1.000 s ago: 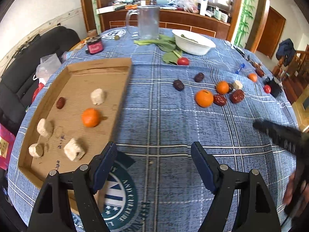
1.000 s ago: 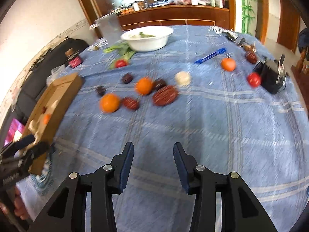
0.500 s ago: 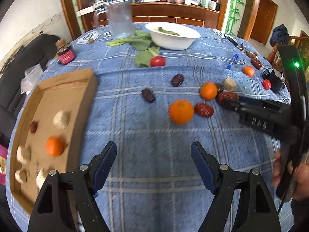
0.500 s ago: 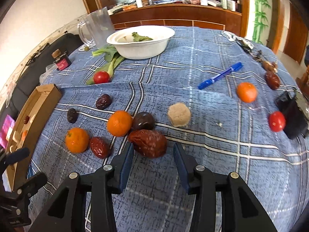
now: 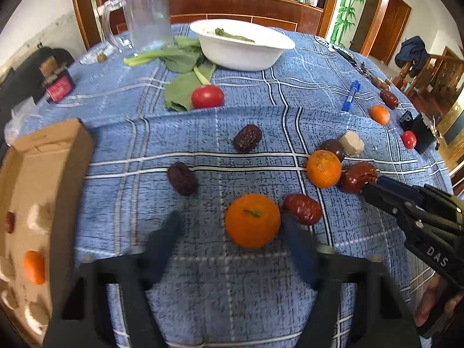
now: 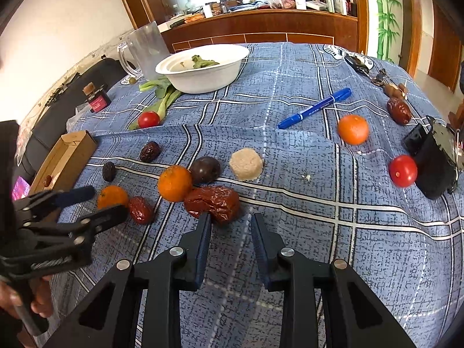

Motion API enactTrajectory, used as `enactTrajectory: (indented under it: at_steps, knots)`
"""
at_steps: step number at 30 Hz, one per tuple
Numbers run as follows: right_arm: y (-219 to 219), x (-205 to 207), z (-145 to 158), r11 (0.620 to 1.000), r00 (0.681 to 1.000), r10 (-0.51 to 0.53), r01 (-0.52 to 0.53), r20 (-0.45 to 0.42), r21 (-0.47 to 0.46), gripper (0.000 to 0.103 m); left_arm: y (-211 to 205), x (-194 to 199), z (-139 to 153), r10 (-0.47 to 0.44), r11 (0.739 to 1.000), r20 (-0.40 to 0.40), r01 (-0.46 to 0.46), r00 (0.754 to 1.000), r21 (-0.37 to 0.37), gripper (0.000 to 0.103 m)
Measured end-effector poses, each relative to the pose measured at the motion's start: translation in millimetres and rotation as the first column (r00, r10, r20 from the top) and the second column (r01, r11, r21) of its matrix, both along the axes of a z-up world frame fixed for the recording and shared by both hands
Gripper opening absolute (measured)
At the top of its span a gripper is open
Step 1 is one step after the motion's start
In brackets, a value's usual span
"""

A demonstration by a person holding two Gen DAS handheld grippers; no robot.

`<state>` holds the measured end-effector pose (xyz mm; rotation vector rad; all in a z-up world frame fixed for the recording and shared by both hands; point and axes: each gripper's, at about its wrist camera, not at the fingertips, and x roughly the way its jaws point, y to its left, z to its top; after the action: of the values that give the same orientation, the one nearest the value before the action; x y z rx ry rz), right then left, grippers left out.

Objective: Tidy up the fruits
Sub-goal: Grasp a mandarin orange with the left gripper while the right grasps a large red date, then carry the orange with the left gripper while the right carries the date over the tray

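Closing left hand-held gripper [image 5: 232, 229] flanks round orange [image 5: 252, 220], untouched; right hand-held gripper [image 6: 230, 226] closing, empty, behind sideways-lying big date [image 6: 213, 203].

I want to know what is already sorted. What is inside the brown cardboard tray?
In the brown cardboard tray lie one small orange mandarin, one dark red date and several blurred pale lumps. Its near end is cut off by the picture edge.

Fruits lie loose on the blue plaid tablecloth [image 6: 290, 232]. A big wrinkled red date [image 6: 213, 203] lies on its side near the cloth's middle, touching an orange [image 6: 175, 182] and a dark plum [image 6: 205, 169]. Left of them: second orange [image 5: 252, 220], small red date [image 5: 302, 208], two dark dates [image 5: 182, 178] [image 5: 247, 138]. Cardboard tray [image 5: 55, 156] at the cloth's left edge holds an orange.
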<state>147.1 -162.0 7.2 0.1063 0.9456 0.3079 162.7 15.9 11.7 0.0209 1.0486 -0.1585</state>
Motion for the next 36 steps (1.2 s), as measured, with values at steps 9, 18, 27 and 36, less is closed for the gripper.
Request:
enactTrajectory:
  at_steps: [9,18,27,36]
  knots:
    - [4,3,10,1.0,1.0,0.001,-0.001,0.016,0.026,0.074,-1,0,0,-0.02,1.0,0.019,0.02,1.0,-0.003,0.058]
    - [27,16,1,0.994,0.999,0.035,-0.033,0.022,-0.1,0.046,-1,-1,1,-0.042,0.999,0.042,0.043,0.998,-0.024,0.04]
    - [10,-16,13,0.996,0.999,-0.017,0.019,0.028,-0.083,0.046,11,-25,2,-0.046,0.996,0.023,0.047,0.999,-0.074,0.033]
    - [6,-78,23,0.989,0.998,-0.041,0.047,0.046,-0.139,0.047,30,-85,4,-0.05,0.99,0.008,0.05,0.999,-0.128,0.033]
